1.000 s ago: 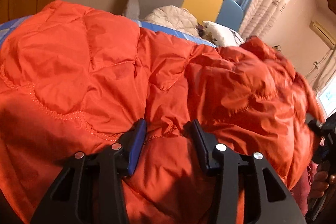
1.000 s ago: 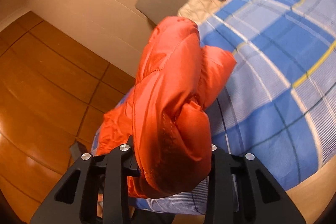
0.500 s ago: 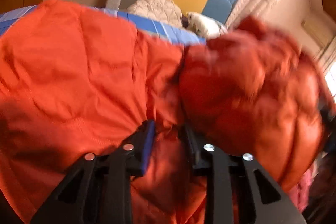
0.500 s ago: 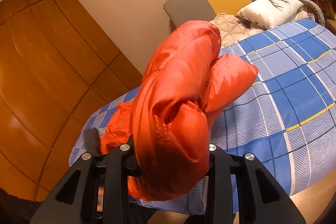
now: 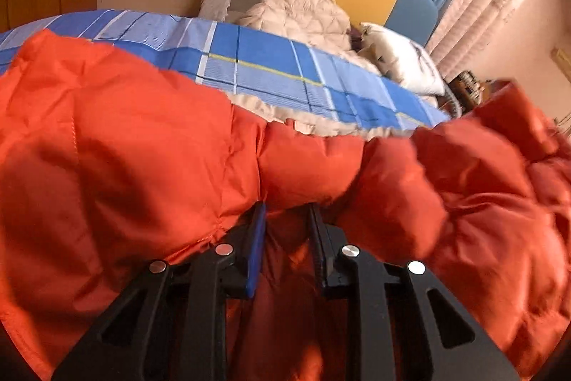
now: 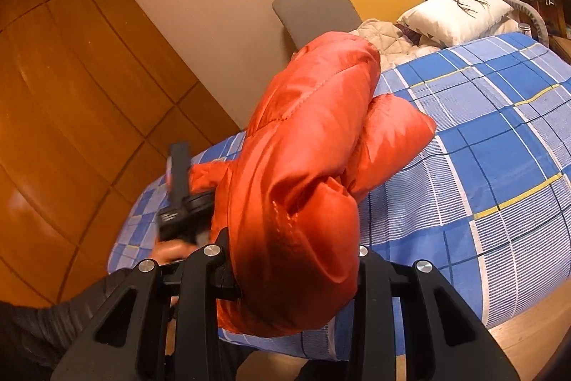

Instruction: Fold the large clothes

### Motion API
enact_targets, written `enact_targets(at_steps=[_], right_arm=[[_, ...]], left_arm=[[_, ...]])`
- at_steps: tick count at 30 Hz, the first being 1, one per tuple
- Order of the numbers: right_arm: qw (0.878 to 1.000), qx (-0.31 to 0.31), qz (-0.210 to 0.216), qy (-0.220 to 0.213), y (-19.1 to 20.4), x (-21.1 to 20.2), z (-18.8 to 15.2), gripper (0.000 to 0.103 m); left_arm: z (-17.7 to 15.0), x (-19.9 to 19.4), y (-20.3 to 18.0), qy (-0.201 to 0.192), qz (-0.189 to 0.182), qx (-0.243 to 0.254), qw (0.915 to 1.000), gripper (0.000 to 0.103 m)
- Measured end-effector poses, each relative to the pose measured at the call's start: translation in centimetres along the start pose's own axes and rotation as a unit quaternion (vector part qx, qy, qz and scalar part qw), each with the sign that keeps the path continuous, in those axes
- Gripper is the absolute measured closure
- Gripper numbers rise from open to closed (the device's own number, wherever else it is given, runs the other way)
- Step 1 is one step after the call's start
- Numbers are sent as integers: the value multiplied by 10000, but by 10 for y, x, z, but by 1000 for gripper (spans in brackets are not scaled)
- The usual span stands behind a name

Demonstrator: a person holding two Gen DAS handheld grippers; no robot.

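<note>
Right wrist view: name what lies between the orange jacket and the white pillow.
In the right wrist view, a beige quilted blanket lies between the orange jacket and the white pillow, on the blue plaid bedsheet.

A second ago the puffy orange quilted jacket (image 5: 150, 145) filled nearly the whole left wrist view; now it sits lower, baring a wide band of the blue checked bedsheet (image 5: 271, 59) behind it. The left gripper (image 5: 287, 220) has narrowed its jaws onto a fold of the jacket. In the right wrist view the room has rolled level, and the left gripper with the person's hand (image 6: 171, 250) has come into sight beside the bunched jacket
</note>
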State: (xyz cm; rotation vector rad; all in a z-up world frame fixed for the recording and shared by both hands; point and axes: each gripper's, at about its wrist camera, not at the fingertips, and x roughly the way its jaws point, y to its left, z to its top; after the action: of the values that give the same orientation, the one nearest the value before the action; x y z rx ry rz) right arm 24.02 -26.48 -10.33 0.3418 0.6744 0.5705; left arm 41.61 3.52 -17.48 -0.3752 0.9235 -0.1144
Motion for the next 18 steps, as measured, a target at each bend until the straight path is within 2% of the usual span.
enact_targets(at_steps=[2,5,9,13,18], right_arm=[[9999,-143,-26,43,8,2,-1,71],[9999,-148,-30,18,9,3,0,71],[9999,-68,-106,6,3,4,0,71],[9999,-45,-148,-8,2,5,0,71],[9997,-121,-211,-18,10,5,1,71]], left_arm=[[-7,5,-8,-44,169,174,9997,80],[-7,4,-8,-9,161,212,9996,80],[-10,-24,-4,-65,108,274,9995,75],[-38,-75,10,-478,63,301,9984,74],[-89,-102,15,-563,-4,543,9969,75]])
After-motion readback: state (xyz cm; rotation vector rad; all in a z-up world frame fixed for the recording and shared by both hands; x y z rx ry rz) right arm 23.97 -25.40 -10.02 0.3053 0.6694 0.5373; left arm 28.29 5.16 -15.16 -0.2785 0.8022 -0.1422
